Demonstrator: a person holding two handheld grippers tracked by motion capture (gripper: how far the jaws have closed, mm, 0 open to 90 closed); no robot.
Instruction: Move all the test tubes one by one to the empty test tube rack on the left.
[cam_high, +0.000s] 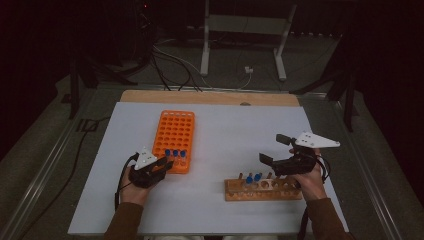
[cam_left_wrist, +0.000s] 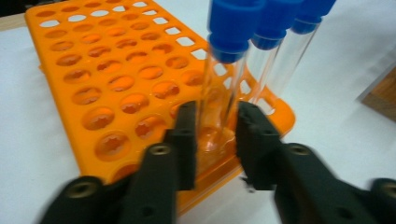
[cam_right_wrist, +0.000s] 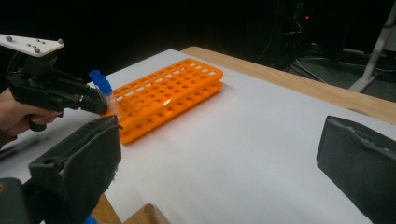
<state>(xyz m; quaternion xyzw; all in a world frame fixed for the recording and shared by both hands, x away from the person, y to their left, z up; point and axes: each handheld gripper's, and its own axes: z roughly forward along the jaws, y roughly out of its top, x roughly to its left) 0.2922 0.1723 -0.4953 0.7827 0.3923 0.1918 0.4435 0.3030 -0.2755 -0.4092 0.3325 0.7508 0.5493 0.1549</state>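
**Desk:** What is the left gripper (cam_left_wrist: 212, 140) doing?

**Photographer:** Its jaws stand either side of a blue-capped tube (cam_left_wrist: 222, 88) seated in the near row of the orange rack (cam_left_wrist: 107, 93). A sliver of gap shows at each pad, so I read the jaws as parted, the tube between them but not pinched. Two more capped tubes (cam_left_wrist: 280, 51) stand at its two o'clock in the same row.

**Desk:** And the right gripper (cam_high: 274, 150)?

**Photographer:** Wide open and empty, hovering above the wooden rack (cam_high: 263, 190), which sits at four o'clock from the orange one, well apart on the white table (cam_high: 235, 135).

**Desk:** How far along is the transfer?

**Photographer:** My judgement: past the middle. Three tubes sit in the orange rack; two blue caps (cam_high: 253, 177) remain in the wooden one. Which way they travel the pictures cannot settle.
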